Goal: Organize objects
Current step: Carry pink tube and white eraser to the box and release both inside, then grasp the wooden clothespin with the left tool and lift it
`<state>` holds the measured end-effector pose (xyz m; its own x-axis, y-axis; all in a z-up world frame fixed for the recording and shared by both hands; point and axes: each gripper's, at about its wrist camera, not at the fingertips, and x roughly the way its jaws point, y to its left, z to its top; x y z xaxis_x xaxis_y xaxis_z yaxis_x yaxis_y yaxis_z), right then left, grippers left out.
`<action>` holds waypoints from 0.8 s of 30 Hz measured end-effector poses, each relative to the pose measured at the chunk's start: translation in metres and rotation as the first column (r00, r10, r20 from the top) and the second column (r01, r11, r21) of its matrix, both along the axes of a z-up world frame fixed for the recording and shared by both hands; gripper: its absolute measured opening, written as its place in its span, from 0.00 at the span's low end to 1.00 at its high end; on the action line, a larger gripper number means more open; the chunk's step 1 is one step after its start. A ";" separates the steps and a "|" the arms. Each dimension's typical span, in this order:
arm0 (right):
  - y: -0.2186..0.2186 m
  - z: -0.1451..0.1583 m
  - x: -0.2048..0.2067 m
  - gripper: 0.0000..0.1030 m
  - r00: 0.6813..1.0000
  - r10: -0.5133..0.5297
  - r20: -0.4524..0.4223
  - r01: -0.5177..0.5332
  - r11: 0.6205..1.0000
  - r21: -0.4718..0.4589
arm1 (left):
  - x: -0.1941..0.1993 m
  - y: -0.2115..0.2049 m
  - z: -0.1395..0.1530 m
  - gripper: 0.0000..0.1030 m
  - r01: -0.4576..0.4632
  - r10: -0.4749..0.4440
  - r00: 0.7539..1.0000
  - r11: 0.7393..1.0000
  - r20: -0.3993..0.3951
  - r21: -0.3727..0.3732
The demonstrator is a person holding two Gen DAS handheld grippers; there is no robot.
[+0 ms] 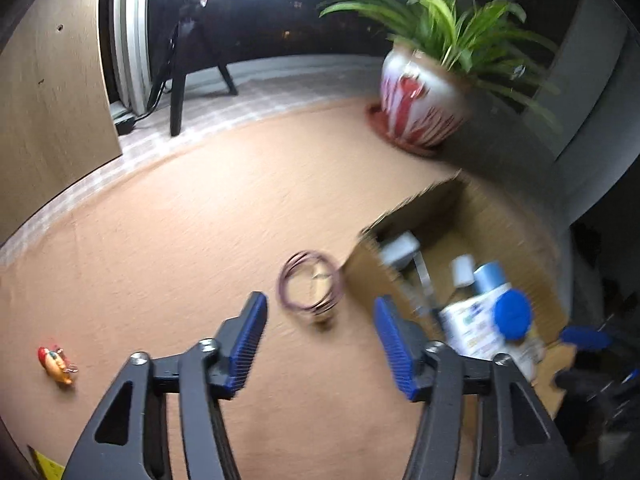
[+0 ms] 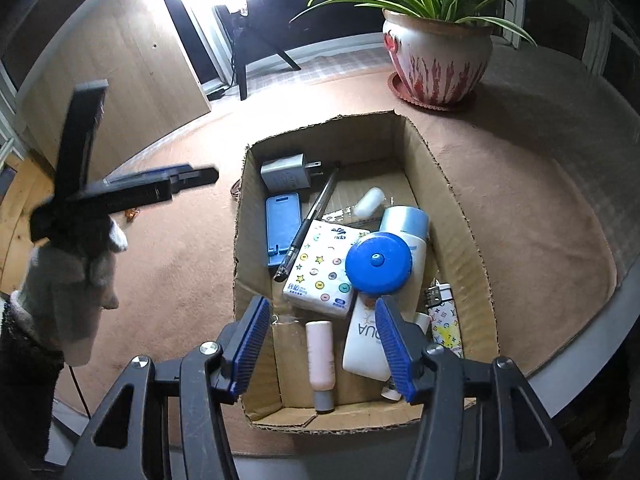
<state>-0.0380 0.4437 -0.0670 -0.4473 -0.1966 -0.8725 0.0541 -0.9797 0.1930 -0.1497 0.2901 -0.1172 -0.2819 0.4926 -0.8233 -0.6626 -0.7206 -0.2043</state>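
A cardboard box (image 2: 448,184) on the tan table holds a blue round tape measure (image 2: 378,262), a tissue pack (image 2: 320,272), a white bottle (image 2: 366,344), a pink bottle (image 2: 320,354), a blue phone stand (image 2: 283,226), a pen (image 2: 310,222), a charger (image 2: 286,174) and a lighter (image 2: 444,326). My right gripper (image 2: 320,344) is open and empty above the box's near end. My left gripper (image 1: 320,340) is open and empty over the table, just short of a coiled pink cable (image 1: 310,286) that lies beside the box (image 1: 366,260). A small red-orange toy (image 1: 56,364) lies at the far left.
A potted plant (image 2: 438,62) on a red saucer stands behind the box. The left gripper and gloved hand (image 2: 76,240) show in the right wrist view, left of the box. A wooden panel (image 1: 48,92) and a lamp stand (image 1: 176,92) are beyond the table's far edge.
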 end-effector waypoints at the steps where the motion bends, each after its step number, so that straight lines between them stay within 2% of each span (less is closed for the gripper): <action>1: 0.000 0.000 -0.001 0.50 1.000 -0.002 0.002 0.002 1.000 -0.003 | -0.001 -0.001 -0.006 0.44 0.011 -0.010 1.000 1.000 0.007 -0.018; 6: -0.001 -0.005 -0.003 0.50 1.000 -0.010 0.020 0.011 1.000 -0.010 | -0.002 0.012 -0.027 0.32 0.065 -0.064 0.998 0.995 0.015 -0.070; 12: 0.005 -0.009 -0.001 0.50 0.999 -0.031 0.038 0.032 0.999 -0.012 | -0.008 0.031 -0.044 0.31 0.097 -0.096 0.995 0.990 0.015 -0.100; 15: 0.009 -0.011 0.000 0.50 0.998 -0.045 0.047 0.046 0.999 -0.024 | -0.013 0.038 -0.052 0.30 0.091 -0.091 0.996 0.987 0.001 -0.131; 20: 0.012 -0.016 0.002 0.50 0.996 -0.059 0.063 0.061 0.998 -0.032 | -0.019 0.042 -0.055 0.24 0.072 -0.074 0.997 0.987 -0.013 -0.142; 22: 0.011 -0.019 0.001 0.50 0.996 -0.059 0.071 0.061 0.998 -0.033 | -0.022 0.043 -0.055 0.16 0.054 -0.057 0.998 0.988 -0.014 -0.146; 24: 0.010 -0.020 0.001 0.50 0.996 -0.057 0.075 0.059 0.998 -0.034 | -0.024 0.043 -0.056 0.14 0.047 -0.050 0.999 0.988 -0.017 -0.149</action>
<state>-0.0368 0.4540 -0.0873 -0.3938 -0.2044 -0.8962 -0.0181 -0.9731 0.2299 -0.1734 0.3329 -0.1729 -0.2783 0.3791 -0.8825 -0.7005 -0.7088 -0.0835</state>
